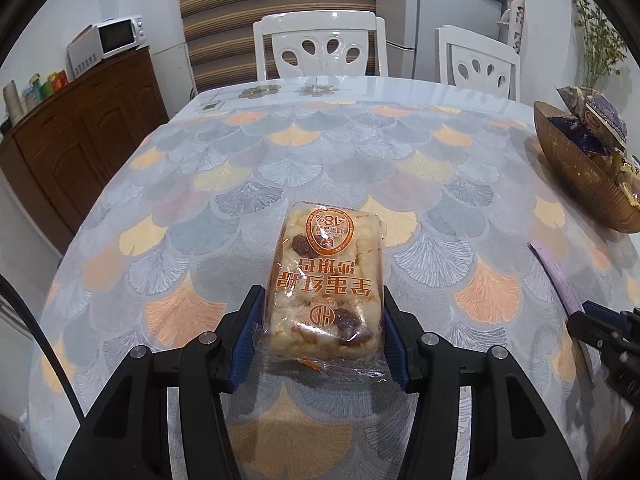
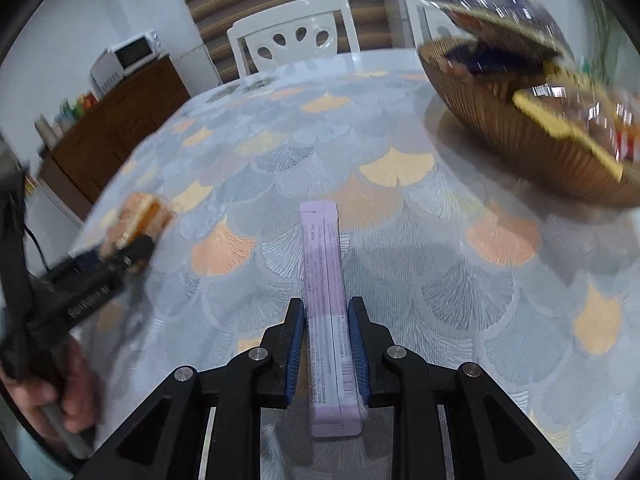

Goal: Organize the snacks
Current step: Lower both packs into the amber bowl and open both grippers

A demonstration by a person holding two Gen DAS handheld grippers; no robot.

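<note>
Two snacks are held at once, one in each claw. The left gripper [image 1: 324, 332] is closed partway on a rice cake pack [image 1: 322, 280], which is squeezed at its near end by the blue pads, with its far end sticking out over the table [image 1: 280, 152]. The pack looks light and crumbly inside a thin, slippery wrapper, so it is probably best held gently by its long sides, near the middle. The right gripper [image 2: 326, 344] is shut tight on a purple bar [image 2: 326, 280], which is gripped by its thin sides at the near half. The bar looks light and fairly stiff, and it could slide out if it is tipped. A brown ribbed bowl [image 2: 500, 128] is seen at the far right, already piled with wrapped snacks, and it is probably where both are meant to go. The table is covered by a cloth with fan shapes in blue, orange and yellow. White chairs [image 1: 320, 46] are set at the far side, and a wooden cabinet [image 1: 88, 132] with a white microwave [image 1: 120, 34] is seen at the far left.
</note>
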